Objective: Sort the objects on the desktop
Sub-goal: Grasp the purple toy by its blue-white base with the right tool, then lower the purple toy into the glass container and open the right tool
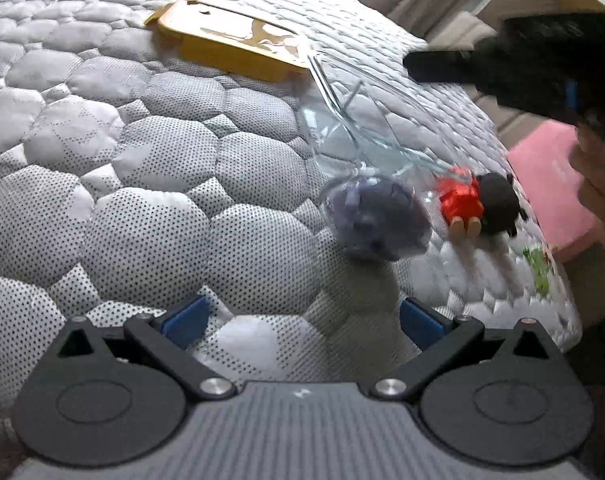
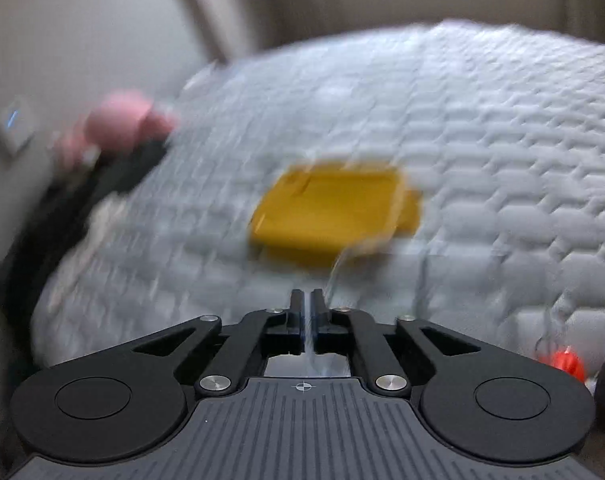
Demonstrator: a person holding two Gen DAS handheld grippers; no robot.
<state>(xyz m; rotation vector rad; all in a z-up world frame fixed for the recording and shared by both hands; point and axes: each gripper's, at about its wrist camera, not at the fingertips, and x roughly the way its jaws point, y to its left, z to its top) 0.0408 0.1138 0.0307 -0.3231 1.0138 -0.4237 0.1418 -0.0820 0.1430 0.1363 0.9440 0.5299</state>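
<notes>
Fingers of right gripper pinch clear bag over mattress.

My left gripper with black arms, blue finger pads, shiny round screws, gray ridged body, my right gripper black too, silver screws, small cross mark, my bare skin-colored hand

Motion-smeared yellow envelope, pink toy; red doll half behind gripper housing.
</notes>
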